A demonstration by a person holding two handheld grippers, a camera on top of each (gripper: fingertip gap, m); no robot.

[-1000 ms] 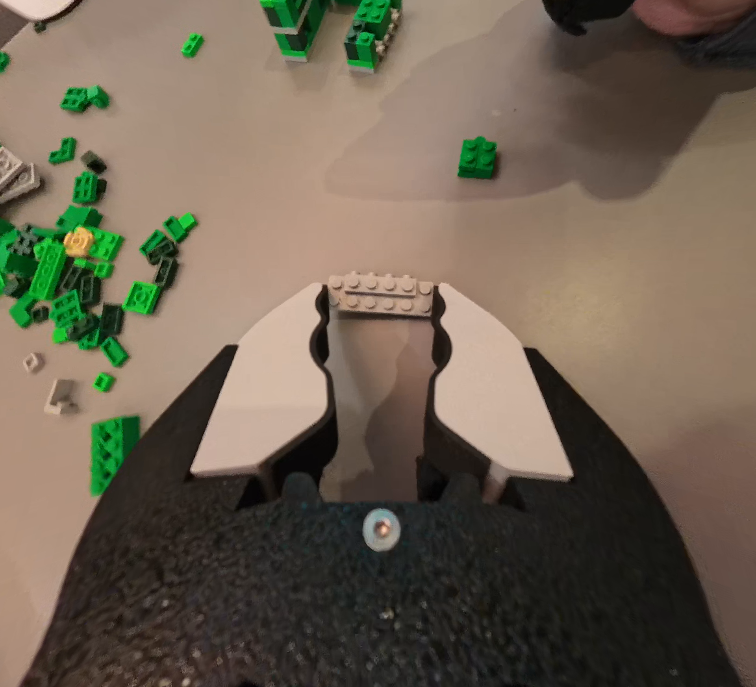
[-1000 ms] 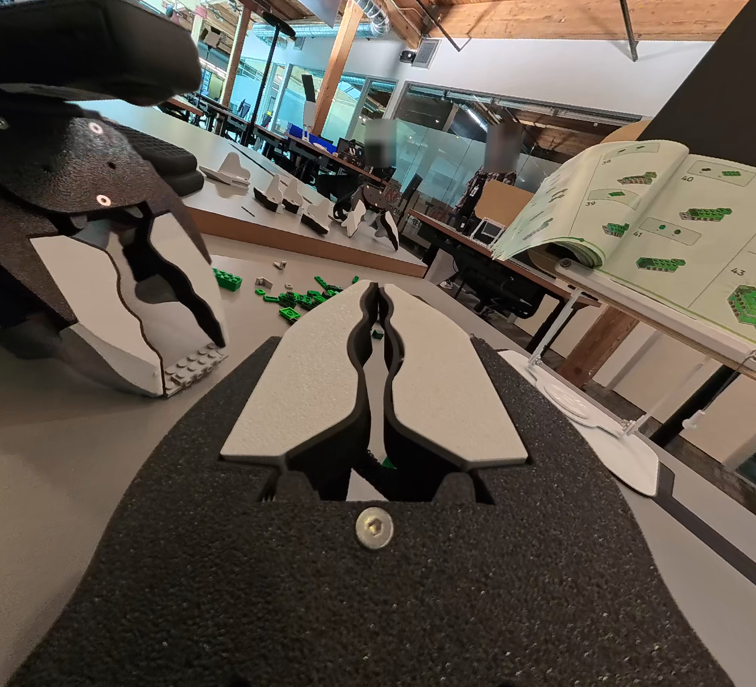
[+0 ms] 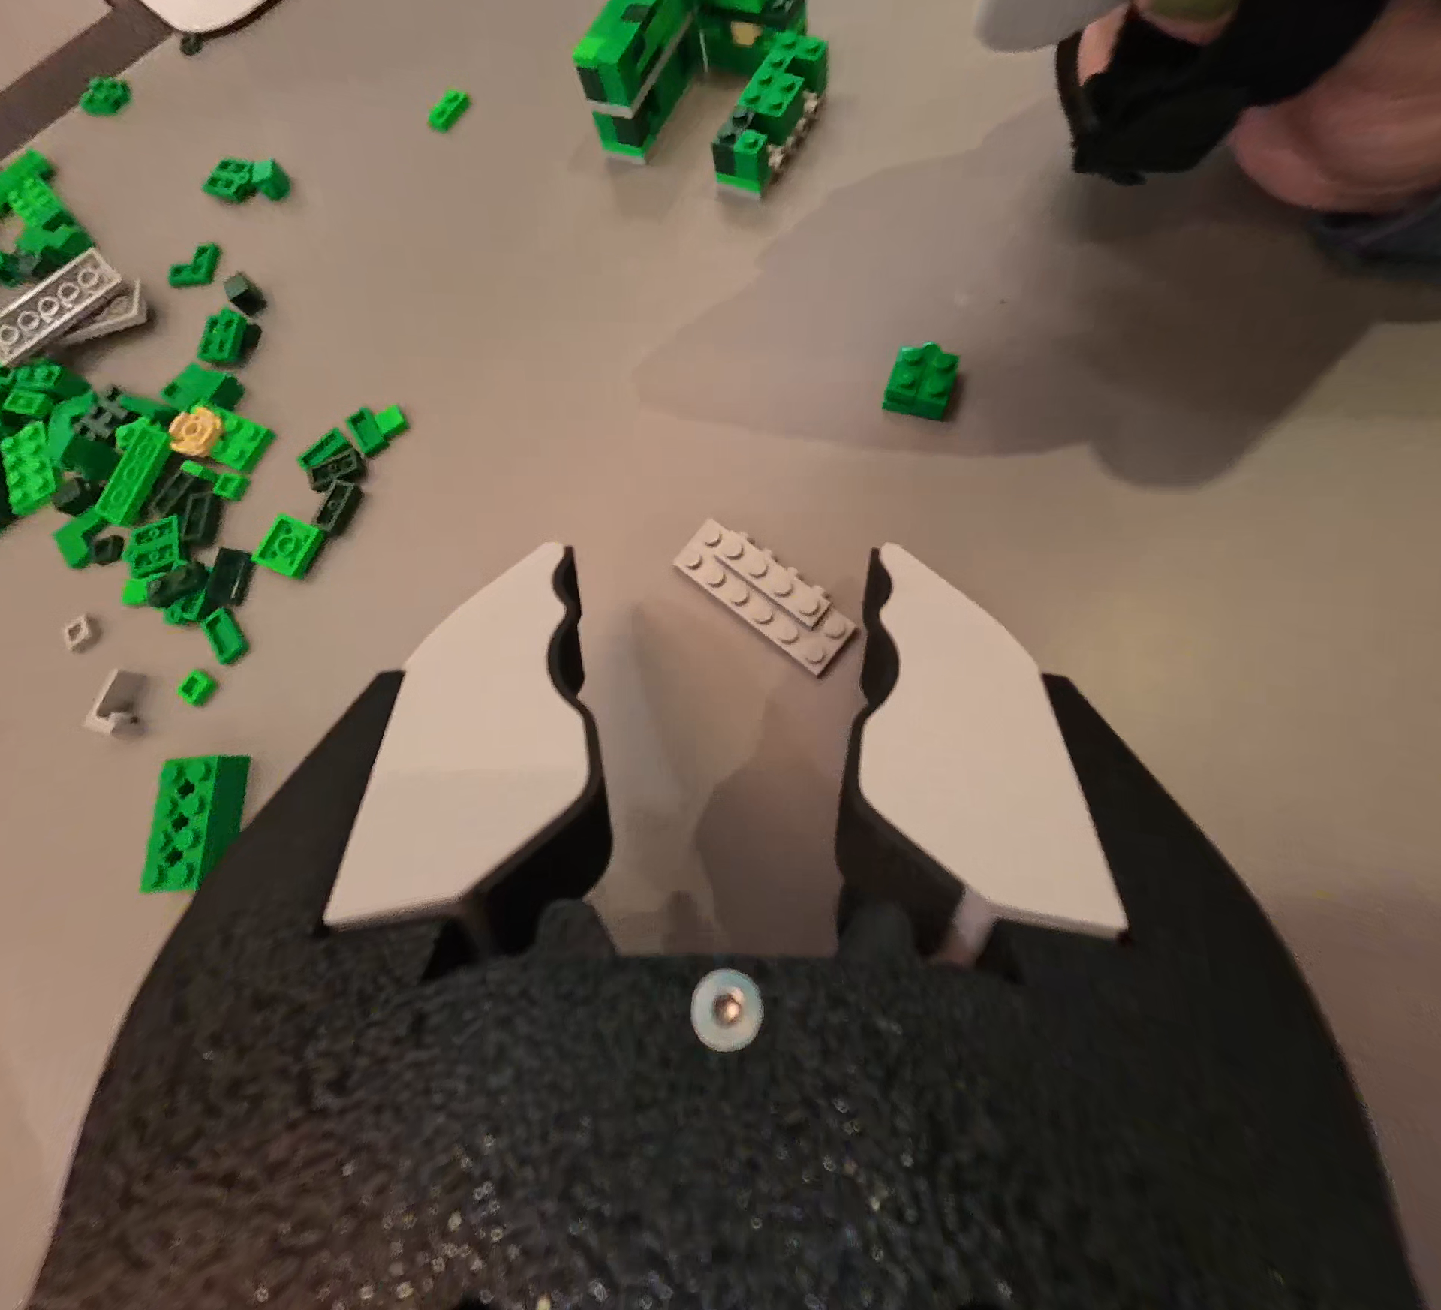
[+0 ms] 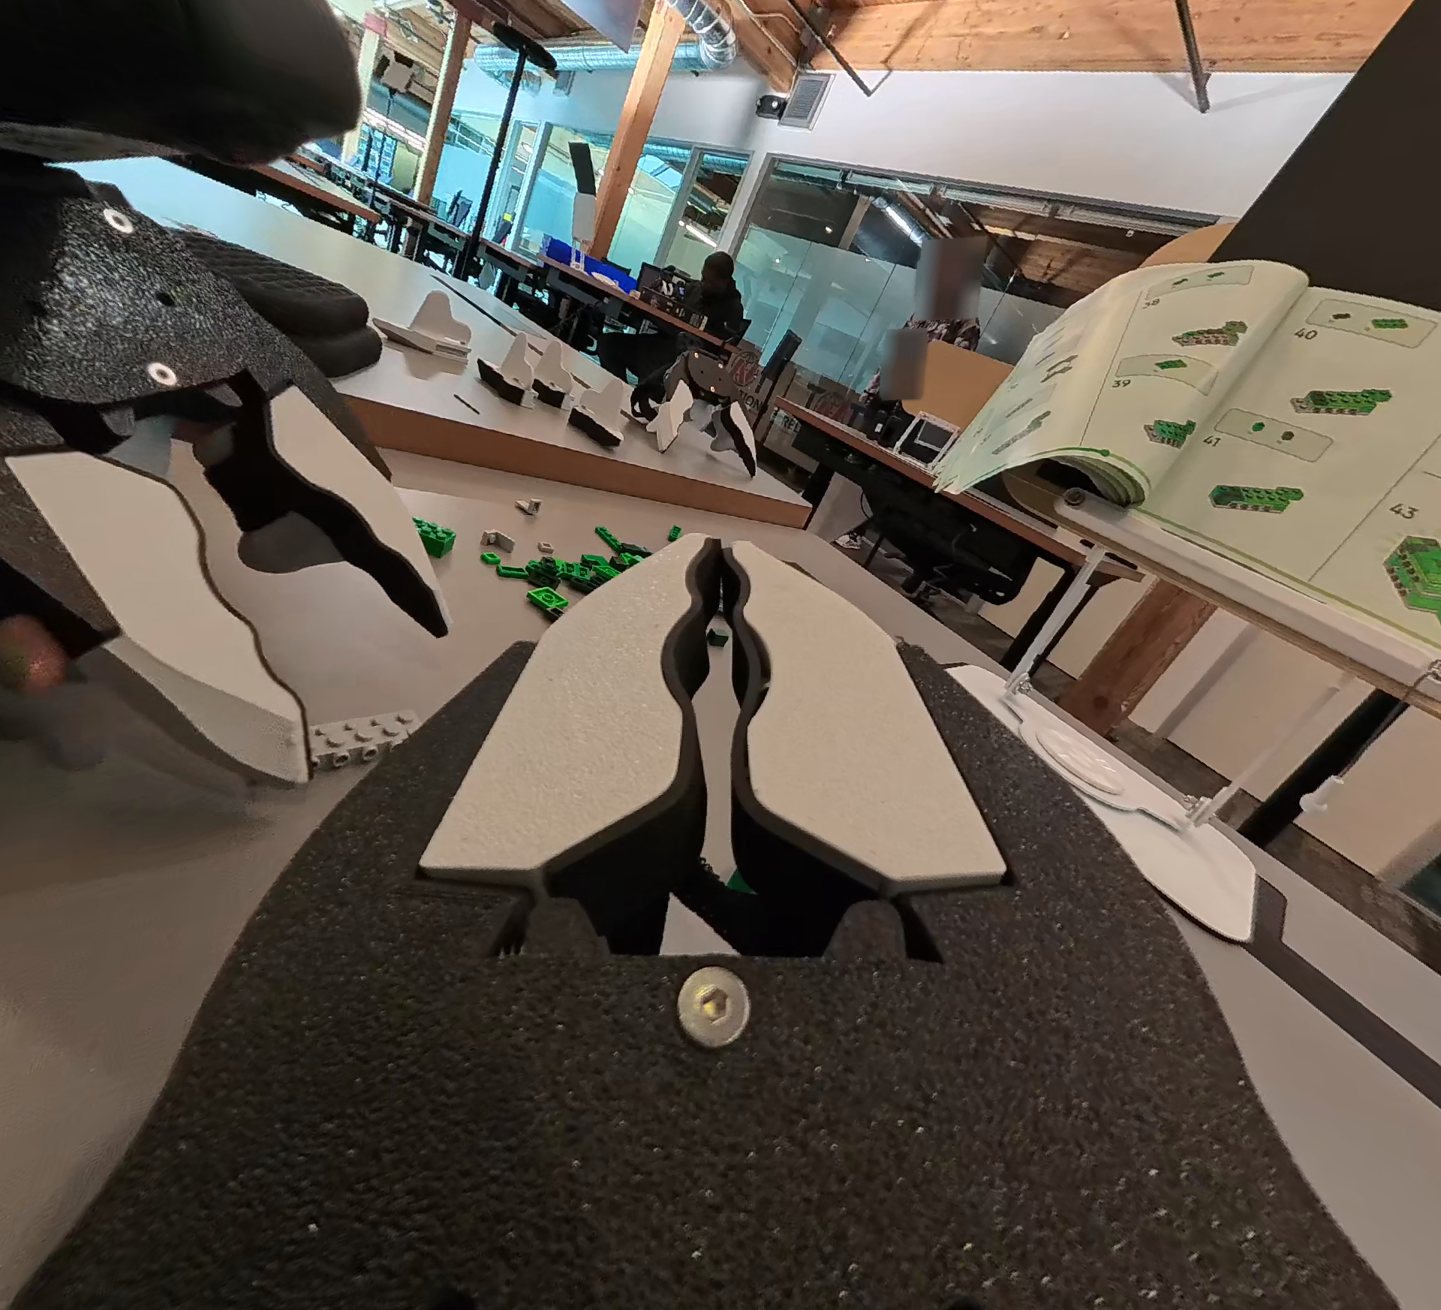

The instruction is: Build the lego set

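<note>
Fingers of left gripper [image 3: 721,570] spread wide, flat grey studded lego plate [image 3: 766,598] lying loose between the tips on the tabletop. Right gripper [image 4: 721,549] pinched nearly closed, apparently empty.

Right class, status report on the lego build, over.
Left gripper open, right gripper shut, empty. Grey plate flat on table between left fingers. Nothing in the way.

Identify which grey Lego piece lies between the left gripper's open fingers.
The long grey plate, lying flat and diagonal on the table. The other grey plates sit far left in the green pile, and the small grey bracket lies outside the fingers.
</note>
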